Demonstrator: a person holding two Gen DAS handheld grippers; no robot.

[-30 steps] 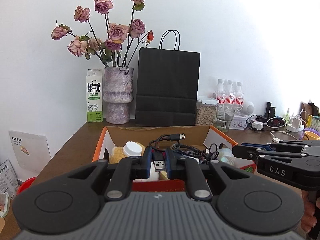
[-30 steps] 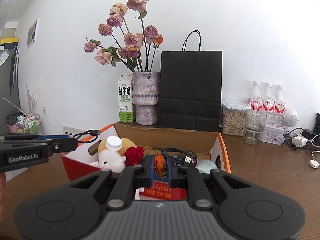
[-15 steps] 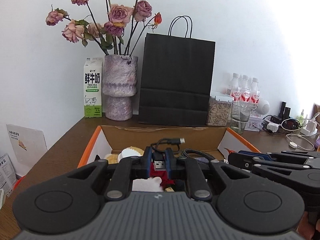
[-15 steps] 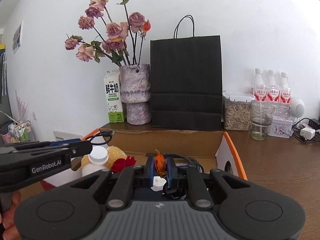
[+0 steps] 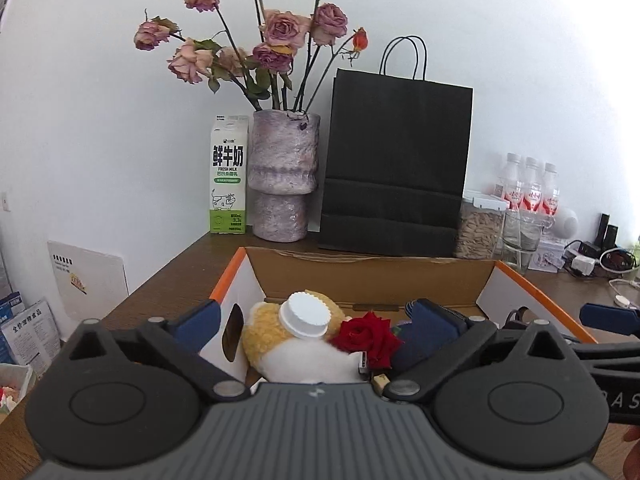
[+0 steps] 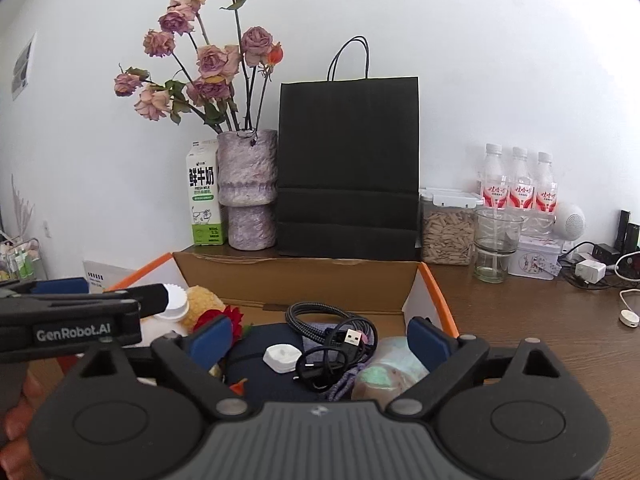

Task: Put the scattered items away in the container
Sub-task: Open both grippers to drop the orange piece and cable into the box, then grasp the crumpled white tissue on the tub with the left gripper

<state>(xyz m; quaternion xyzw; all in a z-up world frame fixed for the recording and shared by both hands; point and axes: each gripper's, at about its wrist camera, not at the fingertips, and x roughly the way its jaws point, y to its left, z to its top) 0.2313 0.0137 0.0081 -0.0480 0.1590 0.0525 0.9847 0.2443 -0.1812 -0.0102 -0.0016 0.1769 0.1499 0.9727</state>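
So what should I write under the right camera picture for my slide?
Right hand-held gripper opening, nothing pinched, over the cardboard box holding a black cable, small white charger and a red rose.

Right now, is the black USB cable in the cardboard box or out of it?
In. The black USB cable lies coiled inside the cardboard box, beside a small white charger, below the right gripper's opening jaws, untouched.

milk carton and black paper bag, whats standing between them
A mottled purple vase holding dried roses stands between the milk carton and the black paper bag; both wrist views show it.
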